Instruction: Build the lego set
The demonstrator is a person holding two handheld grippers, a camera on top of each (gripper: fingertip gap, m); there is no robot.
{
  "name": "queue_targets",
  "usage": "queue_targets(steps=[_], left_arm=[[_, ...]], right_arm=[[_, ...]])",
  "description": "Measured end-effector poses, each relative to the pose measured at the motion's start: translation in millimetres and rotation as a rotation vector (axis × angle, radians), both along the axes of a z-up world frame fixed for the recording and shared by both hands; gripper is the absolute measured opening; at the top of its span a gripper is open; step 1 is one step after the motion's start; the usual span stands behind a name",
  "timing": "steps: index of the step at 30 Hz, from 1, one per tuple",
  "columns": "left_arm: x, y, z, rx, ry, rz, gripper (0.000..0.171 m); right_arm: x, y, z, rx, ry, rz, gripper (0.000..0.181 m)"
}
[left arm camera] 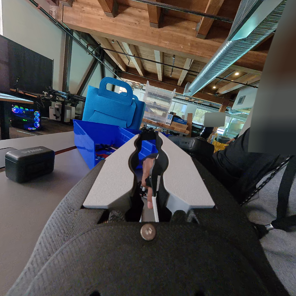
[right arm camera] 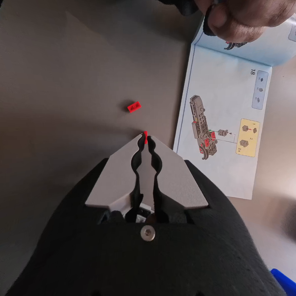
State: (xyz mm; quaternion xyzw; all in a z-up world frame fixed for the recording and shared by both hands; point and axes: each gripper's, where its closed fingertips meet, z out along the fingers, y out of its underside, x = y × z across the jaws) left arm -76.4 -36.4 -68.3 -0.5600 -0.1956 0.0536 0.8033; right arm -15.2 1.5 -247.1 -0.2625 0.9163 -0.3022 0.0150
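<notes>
Black power brick on tabletop at 9 o'clock; blue felt bag, clear drawer unit toward 12.

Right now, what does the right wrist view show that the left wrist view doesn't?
Only the right wrist view shows the right gripper pinching a small red piece, a second red brick lying apart, and the open instruction booklet. Only the left wrist view shows the left gripper holding a black assembly, the blue bin and the blue bag. Both show the grey table.
</notes>
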Motion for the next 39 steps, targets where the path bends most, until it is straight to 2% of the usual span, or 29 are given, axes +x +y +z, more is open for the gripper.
queue_targets(steps=[7,13,16,29,33,39], left_arm=[[-1,1,-2,0.002,-0.010,-0.008,0.017],[-1,1,-3,0.003,-0.017,-0.012,0.017],[-2,1,-4,0.006,-0.024,-0.015,0.017],[-2,1,-4,0.006,-0.025,-0.018,0.017],[-2,1,-4,0.006,-0.027,-0.018,0.017],[-3,0,-4,0.008,-0.030,-0.016,0.017]], right_arm=[[-11,0,-5,0.008,-0.017,-0.055,0.003],[0,5,3,-0.006,-0.033,-0.011,0.006],[1,8,-4,0.028,-0.020,-0.006,0.015],[6,3,-7,0.006,0.003,0.026,0.017],[7,2,-7,0.009,0.009,0.029,0.011],[3,4,12,-0.039,-0.003,0.012,0.011]])
